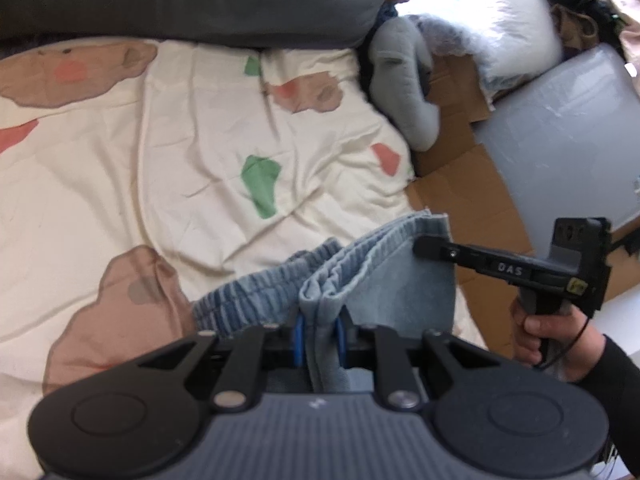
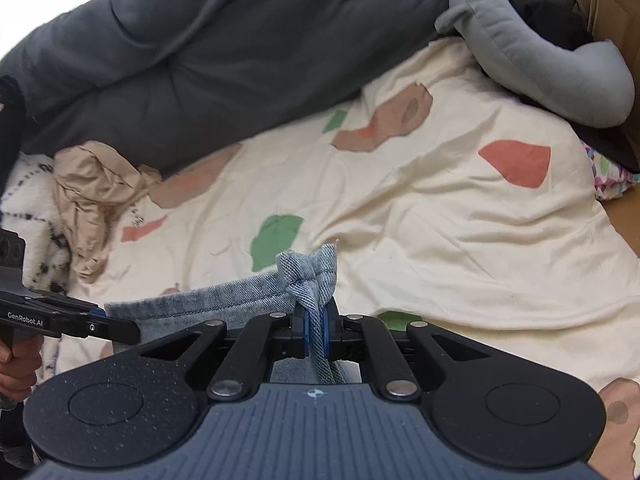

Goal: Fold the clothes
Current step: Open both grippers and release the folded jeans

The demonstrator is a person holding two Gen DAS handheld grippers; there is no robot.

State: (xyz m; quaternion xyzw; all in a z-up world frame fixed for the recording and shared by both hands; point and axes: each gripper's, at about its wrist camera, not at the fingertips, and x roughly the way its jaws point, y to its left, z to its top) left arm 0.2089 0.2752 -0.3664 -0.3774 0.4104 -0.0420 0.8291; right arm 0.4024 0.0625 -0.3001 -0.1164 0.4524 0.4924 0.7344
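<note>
A light blue denim garment (image 1: 380, 280) with a ribbed elastic waistband hangs bunched above the cream patterned bed sheet (image 1: 200, 140). My left gripper (image 1: 320, 334) is shut on a fold of it, blue pads pressing the cloth. To the right, my right gripper (image 1: 420, 246) pinches the garment's far edge, held by a person's hand (image 1: 560, 344). In the right wrist view, the right gripper (image 2: 316, 330) is shut on a knotted-looking corner of the denim garment (image 2: 224, 300). The left gripper (image 2: 132, 332) clamps the other end at the left.
A dark grey duvet (image 2: 200, 60) lies along the back of the bed. A crumpled beige garment (image 2: 92, 188) sits at the left on a white fleece (image 2: 28, 200). A grey plush cushion (image 1: 404, 80), cardboard (image 1: 460, 184) and a grey box lid (image 1: 568, 120) stand right of the bed.
</note>
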